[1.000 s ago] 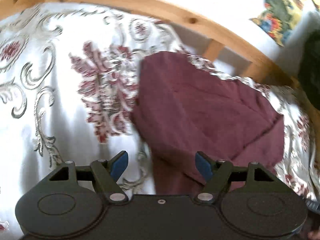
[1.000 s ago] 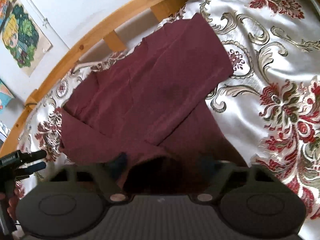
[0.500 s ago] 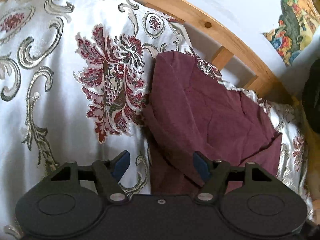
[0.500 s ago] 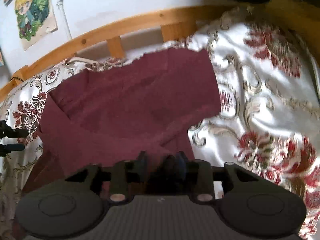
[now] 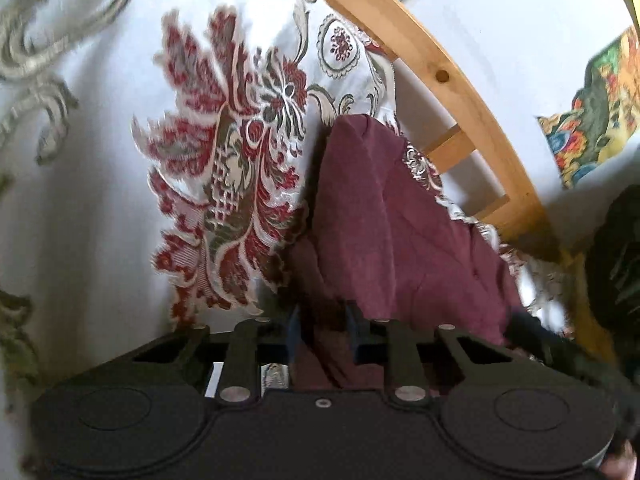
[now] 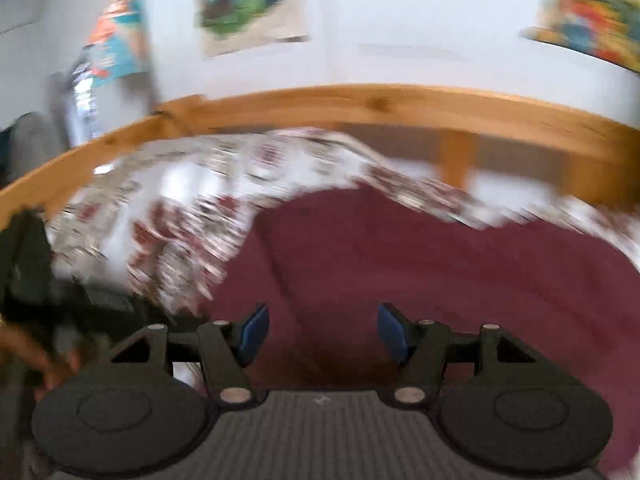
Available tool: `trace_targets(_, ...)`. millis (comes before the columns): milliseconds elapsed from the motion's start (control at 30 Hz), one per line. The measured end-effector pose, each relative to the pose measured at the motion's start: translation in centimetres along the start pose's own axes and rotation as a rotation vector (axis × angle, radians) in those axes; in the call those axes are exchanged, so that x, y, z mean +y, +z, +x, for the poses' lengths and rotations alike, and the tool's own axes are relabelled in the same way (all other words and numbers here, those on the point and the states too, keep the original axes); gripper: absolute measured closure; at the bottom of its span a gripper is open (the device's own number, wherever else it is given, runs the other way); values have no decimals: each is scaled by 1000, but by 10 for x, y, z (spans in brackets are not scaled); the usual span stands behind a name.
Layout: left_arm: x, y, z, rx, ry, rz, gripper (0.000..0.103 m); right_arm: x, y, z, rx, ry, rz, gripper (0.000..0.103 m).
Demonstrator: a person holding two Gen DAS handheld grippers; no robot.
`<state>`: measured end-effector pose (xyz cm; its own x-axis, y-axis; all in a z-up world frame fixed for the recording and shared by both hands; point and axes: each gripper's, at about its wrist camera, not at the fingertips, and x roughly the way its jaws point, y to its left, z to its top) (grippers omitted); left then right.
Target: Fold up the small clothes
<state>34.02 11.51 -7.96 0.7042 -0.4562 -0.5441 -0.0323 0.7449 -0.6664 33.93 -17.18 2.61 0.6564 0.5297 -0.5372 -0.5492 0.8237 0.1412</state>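
Fingers (image 5: 352, 326) of left gripper (image 5: 322, 326) pinching one maroon garment (image 5: 400, 232)

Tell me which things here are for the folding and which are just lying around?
For the folding:
- dark red garment
- left claw, jaws just closing, pinching the garment's near edge
- right claw, jaws just opening, nothing between them

Just lying around:
- flowery bedspread under the garment
- wooden bed rail
- wall posters
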Motion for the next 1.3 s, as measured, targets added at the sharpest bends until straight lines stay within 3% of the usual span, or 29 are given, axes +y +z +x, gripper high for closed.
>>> trace_targets(133, 11, 2, 4, -5, -34, -66, 97, 25, 45, 56, 25, 91, -69, 38)
trace_targets(300, 15, -3, 6, -28, -29, -106, 100, 39, 70, 118, 95, 85, -35, 38)
trace_targets(367, 15, -5, 4, -46, -21, -114, 101, 38, 71, 139, 140, 71, -19, 62)
trace_targets(400, 15, -7, 2, -64, -16, -119, 101, 36, 69, 143, 158, 85, -6, 96)
trace_targets(500, 11, -10, -10, -141, 3, -132, 101, 33, 70, 147, 136, 116, 14, 100)
trace_targets(633, 11, -11, -28, -281, 49, -173, 101, 34, 87, 139, 25, 127, 20, 100)
trace_targets(767, 24, -12, -35, -327, 79, -260, 101, 41, 101, 147, -12, 124, 9, 100)
trace_targets(1000, 25, -9, -30, -277, 115, -265, 96, 60, 98, 160, 54, 89, -66, 97)
trace_targets(1067, 24, -6, -29, -260, 127, -283, 86, 55, 97, 150, 49, 79, -72, 82)
trace_targets(1100, 24, -7, -29, -255, 125, -284, 84, 52, 96, 144, 44, 67, -76, 66)
trace_targets(1133, 22, -6, -30, -255, 126, -281, 78, 49, 96, 137, 37, 58, -76, 57)
trace_targets(1200, 15, -6, -32, -269, 138, -247, 69, 39, 93, 119, 32, 47, -71, 53)
trace_targets(1300, -1, -5, -33, -296, 177, -130, 58, 28, 79, 89, 39, 26, -83, 38)
